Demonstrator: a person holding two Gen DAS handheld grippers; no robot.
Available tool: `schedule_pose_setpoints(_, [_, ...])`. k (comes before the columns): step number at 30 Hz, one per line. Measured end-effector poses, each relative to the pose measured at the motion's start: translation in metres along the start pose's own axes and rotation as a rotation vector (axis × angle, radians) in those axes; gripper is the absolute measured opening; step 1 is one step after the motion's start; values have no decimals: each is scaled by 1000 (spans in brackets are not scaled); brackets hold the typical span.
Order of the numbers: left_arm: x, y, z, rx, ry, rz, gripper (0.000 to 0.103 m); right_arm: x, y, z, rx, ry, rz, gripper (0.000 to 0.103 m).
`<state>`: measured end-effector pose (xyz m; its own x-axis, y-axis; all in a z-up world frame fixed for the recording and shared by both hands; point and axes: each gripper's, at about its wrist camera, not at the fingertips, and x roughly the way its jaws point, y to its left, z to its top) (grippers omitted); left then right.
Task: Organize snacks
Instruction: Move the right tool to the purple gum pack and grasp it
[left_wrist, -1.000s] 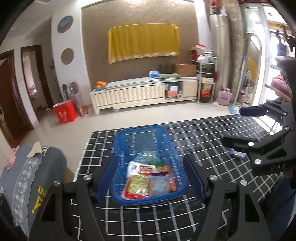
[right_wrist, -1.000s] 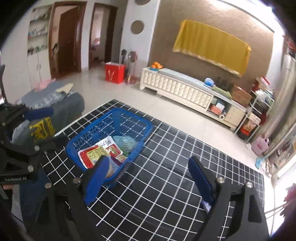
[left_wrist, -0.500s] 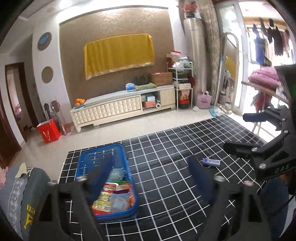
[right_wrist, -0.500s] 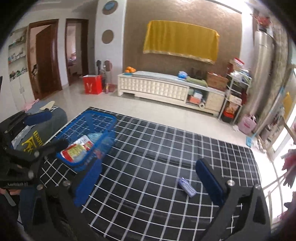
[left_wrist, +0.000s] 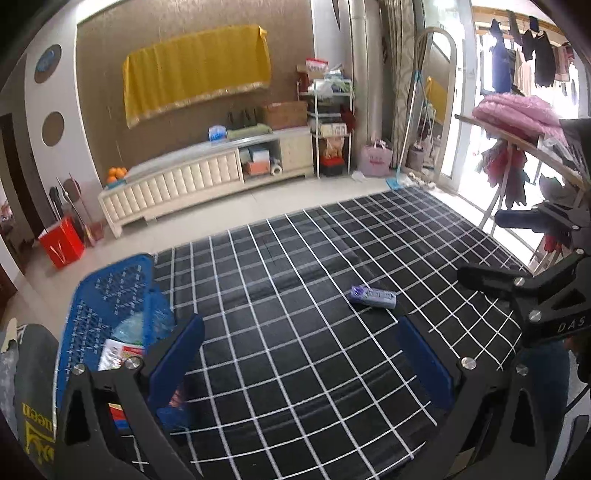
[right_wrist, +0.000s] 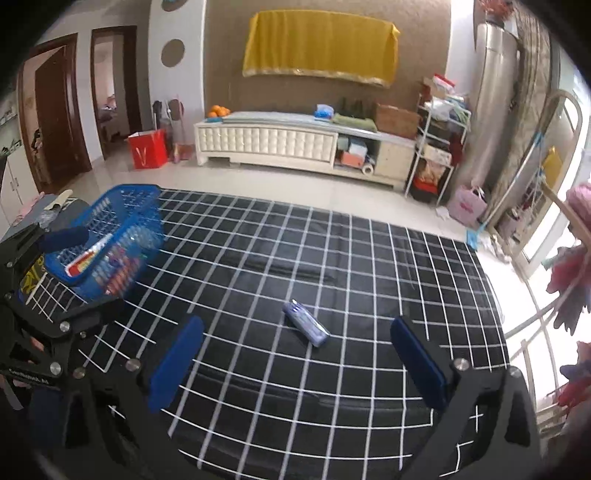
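A worktop covered by a black cloth with a white grid is shown; all positions below are given relative to its blue basket. One blue basket of perforated plastic is seen at the worktop's left edge, and several snack packets are held inside it; their exact number cannot be counted, since the left tool's near finger stands in front of them. One small purple-wrapped snack lies flat on the cloth, well apart from the basket toward the right, with bare cloth between the two; its print is too small to be read.

The left tool is held wide open just beside the basket, with nothing between its blue pads. The right tool is likewise spread wide and empty, further from the basket, with the purple snack lying ahead of its gap and untouched. The letters "DAS" are legible on the right tool's black frame in the left wrist view.

Beyond the basket, across a pale tiled floor, one long cream cabinet is set against the wall, with a pile of oranges on its end and one yellow cloth hung above it. One red bag stands on the floor beside the cabinet.
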<state>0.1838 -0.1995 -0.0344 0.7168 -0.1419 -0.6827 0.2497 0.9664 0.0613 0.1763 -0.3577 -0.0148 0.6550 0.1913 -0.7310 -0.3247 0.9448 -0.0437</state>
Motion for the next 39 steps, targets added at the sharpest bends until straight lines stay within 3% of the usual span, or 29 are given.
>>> schedule_pose_setpoints(8, [42, -10, -5, -27, 93, -14, 103, 41, -32, -12, 30, 73, 7, 103])
schedule_pose_setpoints(19, [108, 3, -7, -55, 229, -15, 103, 117, -45, -19, 23, 210, 46, 103])
schedule_pose_setpoints(26, [143, 15, -8, -104, 278, -58, 103, 152, -47, -20, 38, 254, 178, 103])
schedule_pose_setpoints(31, [164, 17, -10, -93, 310, -56, 103, 176, -40, -19, -21, 277, 194, 102])
schedule_pose_setpoints(36, [180, 21, -13, -99, 326, -71, 103, 193, -36, -17, -89, 262, 207, 95])
schedule_pose_setpoints(38, [186, 20, -14, -82, 336, -71, 103, 204, -34, -19, -100, 301, 216, 79])
schedule_pose_setpoints(39, [189, 19, -15, -71, 340, -66, 103, 210, -34, -18, -107, 315, 220, 76])
